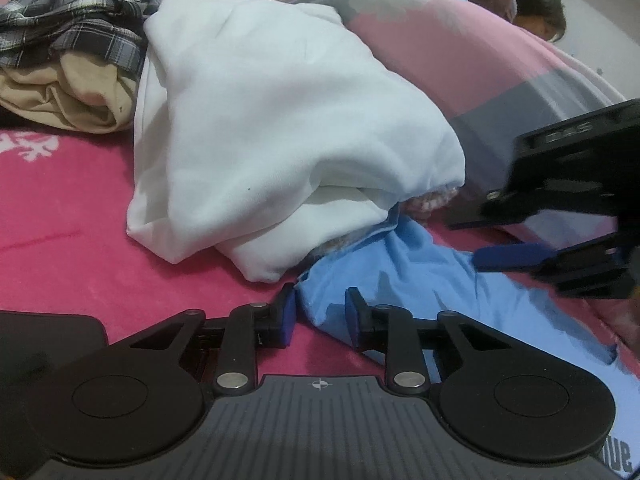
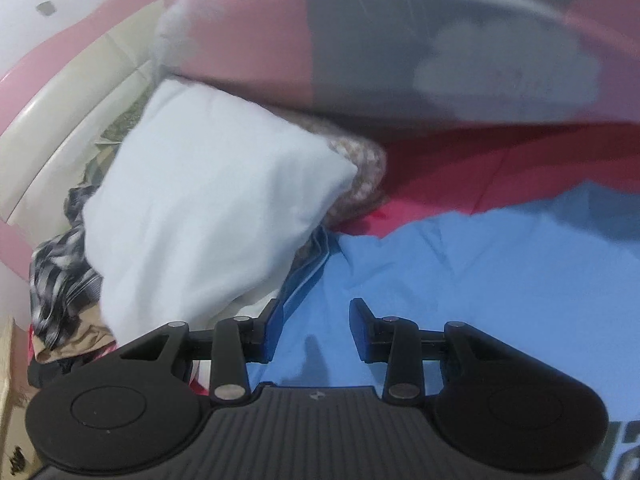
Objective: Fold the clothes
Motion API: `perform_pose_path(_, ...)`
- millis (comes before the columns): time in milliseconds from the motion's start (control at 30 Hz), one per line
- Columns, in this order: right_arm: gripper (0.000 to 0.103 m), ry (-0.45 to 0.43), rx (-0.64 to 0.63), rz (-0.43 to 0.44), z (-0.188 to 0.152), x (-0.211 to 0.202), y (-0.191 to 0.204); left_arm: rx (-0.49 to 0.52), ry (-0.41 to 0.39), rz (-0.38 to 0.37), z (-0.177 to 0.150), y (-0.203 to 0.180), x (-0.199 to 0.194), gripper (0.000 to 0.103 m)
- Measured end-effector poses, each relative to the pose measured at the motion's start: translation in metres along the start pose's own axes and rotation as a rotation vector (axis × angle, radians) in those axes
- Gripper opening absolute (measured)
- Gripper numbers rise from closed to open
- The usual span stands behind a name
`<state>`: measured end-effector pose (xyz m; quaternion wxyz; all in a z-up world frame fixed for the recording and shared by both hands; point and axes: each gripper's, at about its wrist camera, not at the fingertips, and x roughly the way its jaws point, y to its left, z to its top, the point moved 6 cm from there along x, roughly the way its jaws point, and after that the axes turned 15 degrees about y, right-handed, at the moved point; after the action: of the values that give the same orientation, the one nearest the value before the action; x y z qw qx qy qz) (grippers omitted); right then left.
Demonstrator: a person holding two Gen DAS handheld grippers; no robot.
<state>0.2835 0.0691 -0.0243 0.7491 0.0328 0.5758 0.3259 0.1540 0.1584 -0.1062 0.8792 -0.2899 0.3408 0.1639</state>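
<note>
A light blue garment lies spread on the pink blanket. My left gripper is open, its fingers straddling the garment's left edge low over the bed. In the left wrist view my right gripper enters from the right, open, above the same blue cloth. The right wrist view shows my right gripper open over the blue garment, nothing between its fingers. A white garment is heaped behind, its edge overlapping the blue one; the white garment sits left of my right gripper.
A plaid shirt and a beige garment are piled at the back left. A pink and grey quilt rises along the right, with a person's head beyond it. A knitted patterned cloth peeks from under the white garment.
</note>
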Motion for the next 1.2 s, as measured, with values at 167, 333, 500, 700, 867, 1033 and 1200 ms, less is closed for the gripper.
perform_pose_path(167, 0.039, 0.047, 0.041, 0.021, 0.01, 0.022, -0.005, 0.027, -0.025, -0.06, 0.0, -0.005, -0.003, 0.003)
perform_pose_path(333, 0.04, 0.071, 0.066, 0.047, 0.019, 0.029, -0.007, 0.151, -0.101, -0.111, -0.004, -0.027, -0.015, 0.002)
perform_pose_path(500, 0.04, 0.123, 0.012, 0.026, 0.026, 0.034, -0.002, 0.215, -0.13, -0.132, -0.007, -0.038, -0.02, 0.002)
perform_pose_path(700, 0.042, 0.205, -0.116, -0.023, 0.03, 0.042, 0.014, 0.262, -0.135, -0.151, -0.01, -0.046, -0.022, 0.002)
perform_pose_path(867, 0.043, 0.298, -0.309, -0.114, 0.024, 0.054, 0.037, 0.284, -0.131, -0.149, -0.012, -0.05, -0.02, 0.002)
perform_pose_path(1033, 0.042, 0.327, -0.592, -0.333, 0.011, 0.07, 0.064, 0.295, -0.132, -0.15, -0.014, -0.052, -0.021, 0.002)
perform_pose_path(1200, 0.006, 0.272, -0.635, -0.398, 0.008, 0.073, 0.063, 0.304, -0.142, -0.149, -0.014, -0.054, -0.023, 0.002)
